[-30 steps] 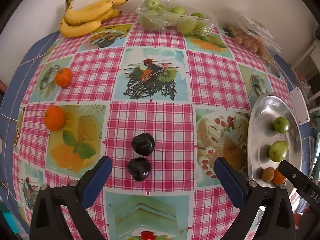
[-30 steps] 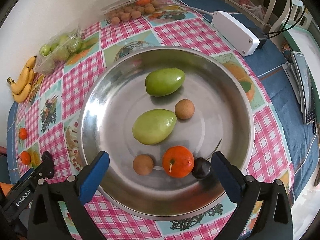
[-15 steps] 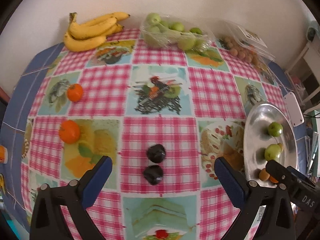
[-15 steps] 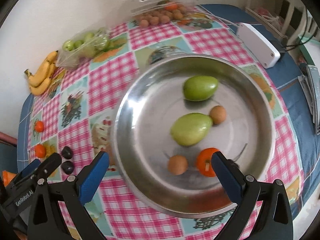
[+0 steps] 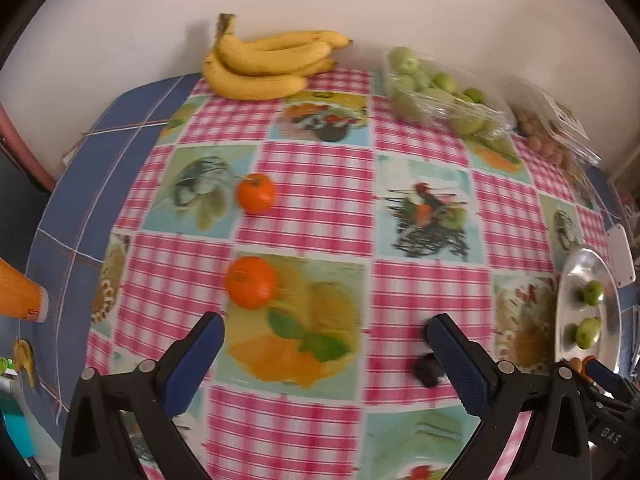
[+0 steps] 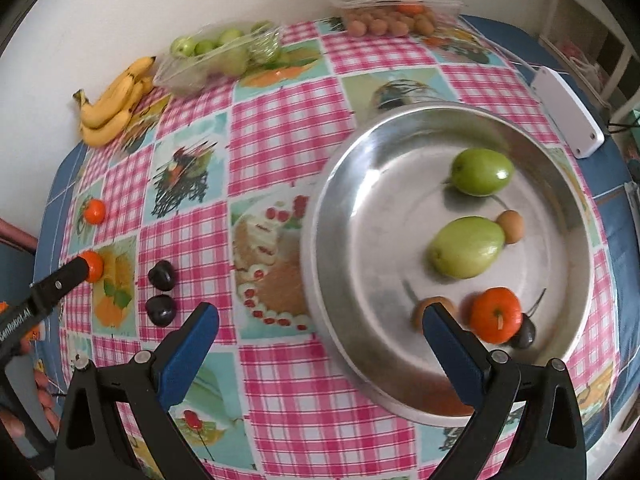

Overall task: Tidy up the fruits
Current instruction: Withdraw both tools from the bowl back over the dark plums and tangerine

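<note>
My left gripper (image 5: 326, 354) is open and empty above the checked cloth. Two oranges lie ahead of it, the near one (image 5: 251, 282) just beyond the left finger, the far one (image 5: 256, 199) behind it. A dark plum (image 5: 427, 367) is partly hidden by the right finger. My right gripper (image 6: 320, 338) is open and empty over the left rim of the steel bowl (image 6: 320, 240). The bowl holds two green fruits (image 6: 466, 252), an orange (image 6: 495, 314), brown fruits and a dark plum (image 6: 524, 334). Two dark plums (image 6: 161, 292) lie on the cloth to its left.
Bananas (image 5: 264, 64), a clear pack of green fruit (image 5: 436, 92) and a pack of brown fruit (image 6: 392, 16) line the far wall. A white box (image 6: 568, 116) lies right of the bowl. An orange cup (image 5: 18, 296) stands at the left table edge.
My left gripper has swung left, from the two plums toward the oranges. My right gripper has moved left, off the bowl's middle to its left rim. Both stay open.
</note>
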{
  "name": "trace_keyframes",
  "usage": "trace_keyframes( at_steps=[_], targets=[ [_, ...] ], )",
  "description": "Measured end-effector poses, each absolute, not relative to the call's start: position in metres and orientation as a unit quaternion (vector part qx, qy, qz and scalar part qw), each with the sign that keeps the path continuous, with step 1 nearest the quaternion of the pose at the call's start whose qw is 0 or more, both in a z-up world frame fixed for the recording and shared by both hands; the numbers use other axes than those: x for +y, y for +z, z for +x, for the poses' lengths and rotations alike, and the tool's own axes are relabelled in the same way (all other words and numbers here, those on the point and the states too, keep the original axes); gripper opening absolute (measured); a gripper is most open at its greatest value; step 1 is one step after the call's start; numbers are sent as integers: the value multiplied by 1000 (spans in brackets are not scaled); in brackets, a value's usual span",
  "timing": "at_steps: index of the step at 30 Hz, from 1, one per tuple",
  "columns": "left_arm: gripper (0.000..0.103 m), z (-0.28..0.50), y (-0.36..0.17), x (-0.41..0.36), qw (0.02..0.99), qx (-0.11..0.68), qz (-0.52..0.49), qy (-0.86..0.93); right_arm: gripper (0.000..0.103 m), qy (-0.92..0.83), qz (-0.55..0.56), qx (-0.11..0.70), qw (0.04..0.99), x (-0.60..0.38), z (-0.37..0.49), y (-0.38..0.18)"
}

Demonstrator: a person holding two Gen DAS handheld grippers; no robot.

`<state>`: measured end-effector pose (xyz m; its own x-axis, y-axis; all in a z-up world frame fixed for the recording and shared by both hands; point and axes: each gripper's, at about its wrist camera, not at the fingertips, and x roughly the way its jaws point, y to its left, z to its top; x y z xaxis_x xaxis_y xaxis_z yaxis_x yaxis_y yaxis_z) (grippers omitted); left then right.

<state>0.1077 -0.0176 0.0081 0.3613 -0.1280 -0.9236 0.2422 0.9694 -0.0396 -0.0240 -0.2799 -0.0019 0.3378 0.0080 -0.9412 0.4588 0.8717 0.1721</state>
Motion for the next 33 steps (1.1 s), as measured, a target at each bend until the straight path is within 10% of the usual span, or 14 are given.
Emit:
trace_keyframes(
  at_steps=[29,33],
  targets=[
    [92,147,-23,45,799,593,-57,-82,100,-68,174,552,812,-187,46,-8],
    [86,153,-29,44,797,595,-60,-86,88,-61,157,558,813,-178,55,-12]
  ],
)
